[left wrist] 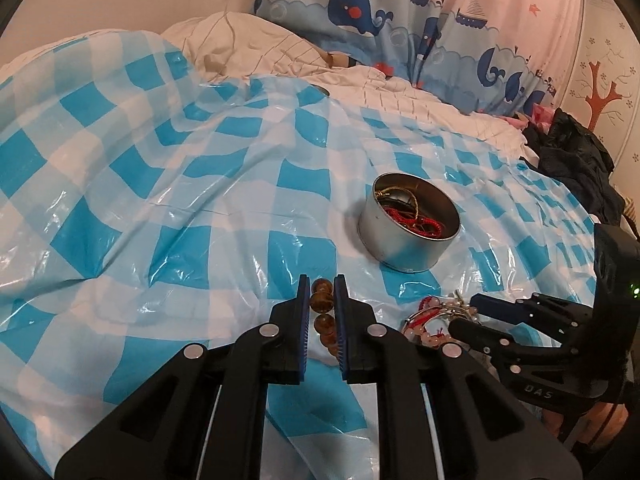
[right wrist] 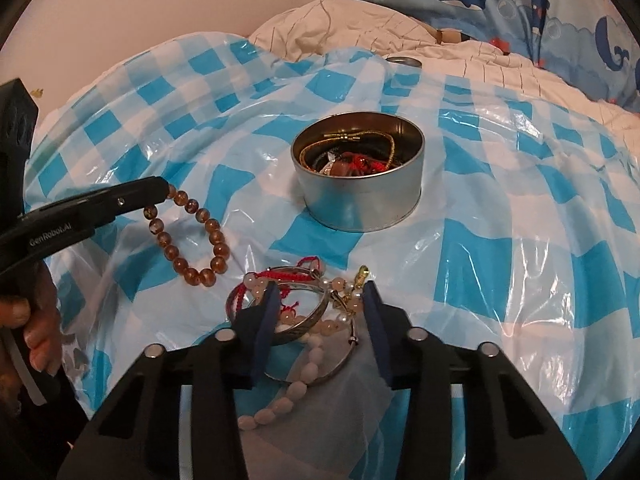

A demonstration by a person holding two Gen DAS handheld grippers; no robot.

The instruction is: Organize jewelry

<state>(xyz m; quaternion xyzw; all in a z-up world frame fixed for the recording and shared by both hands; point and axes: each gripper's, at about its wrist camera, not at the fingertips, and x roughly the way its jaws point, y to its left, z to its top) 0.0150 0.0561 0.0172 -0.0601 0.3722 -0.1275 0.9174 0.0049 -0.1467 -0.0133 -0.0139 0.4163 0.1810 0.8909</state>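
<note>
Amber bead bracelet (right wrist: 188,236) is pinched by closed left tongs (left wrist: 322,300), dangling limp. Right tongs (right wrist: 320,300) straddle tangled bangles (right wrist: 296,312), seemingly ungripped, near the tin (right wrist: 356,216); rigid rims suit gripping.

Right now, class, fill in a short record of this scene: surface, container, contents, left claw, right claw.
surface: blue-checked plastic sheet over bedding
container: round metal tin, open, upright
contents: red cord and gold chain, tangled
left claw: shut on amber bead bracelet
right claw: jaws around the loose pile of bangles and pale beads, grip unclear
</note>
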